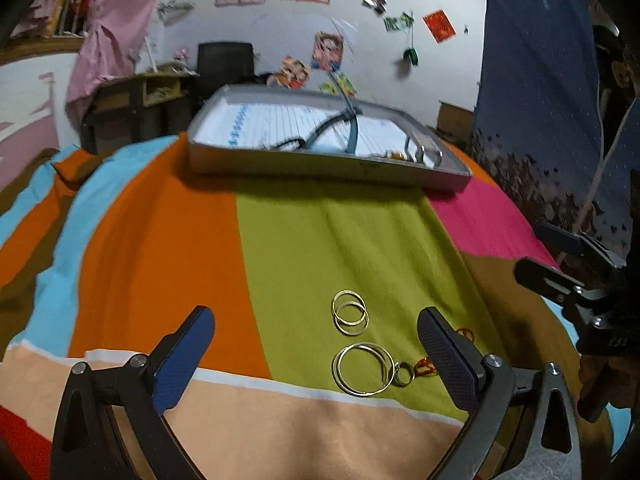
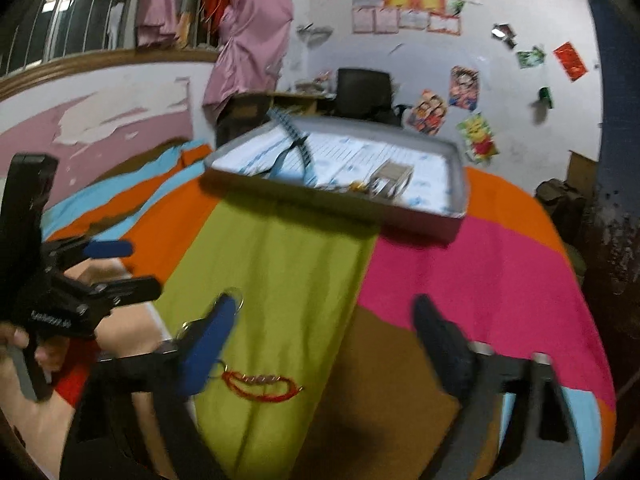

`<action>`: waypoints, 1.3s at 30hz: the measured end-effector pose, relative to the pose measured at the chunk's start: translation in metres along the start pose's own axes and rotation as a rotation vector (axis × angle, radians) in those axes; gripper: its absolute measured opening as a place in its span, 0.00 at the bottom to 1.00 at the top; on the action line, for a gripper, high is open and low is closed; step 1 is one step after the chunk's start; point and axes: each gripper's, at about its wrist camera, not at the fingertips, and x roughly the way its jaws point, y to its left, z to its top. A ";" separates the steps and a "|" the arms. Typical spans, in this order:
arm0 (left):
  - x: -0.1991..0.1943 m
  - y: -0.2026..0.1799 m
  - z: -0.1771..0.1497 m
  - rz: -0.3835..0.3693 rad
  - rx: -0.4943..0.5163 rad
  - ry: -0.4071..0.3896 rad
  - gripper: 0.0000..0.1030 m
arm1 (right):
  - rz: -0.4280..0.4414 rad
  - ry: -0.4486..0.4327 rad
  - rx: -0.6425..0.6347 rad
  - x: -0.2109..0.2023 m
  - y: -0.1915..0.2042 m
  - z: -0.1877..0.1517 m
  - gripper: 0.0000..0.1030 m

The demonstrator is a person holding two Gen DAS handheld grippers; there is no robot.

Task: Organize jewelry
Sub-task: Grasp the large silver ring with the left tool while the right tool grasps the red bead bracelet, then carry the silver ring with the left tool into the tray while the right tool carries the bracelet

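Note:
On the green stripe of the bedspread lie two small gold bangles (image 1: pixel 349 312) and, nearer to me, a pair of larger gold bangles (image 1: pixel 363 369) with a small ring (image 1: pixel 404 373) beside them. A red bracelet (image 2: pixel 262 386) lies on the same stripe; in the left wrist view it is mostly hidden behind a finger. My left gripper (image 1: pixel 316 322) is open and low over the cloth, with the bangles between its fingers. My right gripper (image 2: pixel 322 312) is open and holds nothing, and the red bracelet lies just inside its left finger. A grey tray (image 1: pixel 320 164) further back holds a hairband and small jewelry.
The bedspread (image 1: pixel 160 248) has orange, green, pink, brown and blue stripes. The tray (image 2: pixel 420 222) is lined with white paper. A desk (image 1: pixel 136 96) and a dark chair (image 1: pixel 226 62) stand beyond it against a white wall with posters. The right gripper's frame (image 1: pixel 576 280) shows at the right edge.

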 end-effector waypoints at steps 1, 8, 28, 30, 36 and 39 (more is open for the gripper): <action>0.004 0.000 -0.001 -0.011 0.002 0.017 0.91 | 0.018 0.023 0.000 0.005 0.001 -0.003 0.63; 0.028 0.005 -0.010 -0.098 -0.016 0.125 0.52 | 0.133 0.138 0.030 0.030 -0.003 -0.020 0.44; 0.069 -0.025 -0.025 -0.059 0.139 0.372 0.08 | 0.156 0.400 0.092 0.055 0.002 -0.055 0.05; 0.067 -0.020 -0.022 -0.093 0.101 0.375 0.05 | 0.174 0.383 0.125 0.050 -0.002 -0.056 0.04; 0.055 -0.016 -0.015 -0.127 0.057 0.352 0.05 | 0.171 0.310 0.140 0.028 -0.008 -0.048 0.03; 0.046 -0.014 -0.010 -0.118 0.058 0.330 0.05 | 0.167 0.267 0.139 0.016 -0.011 -0.038 0.03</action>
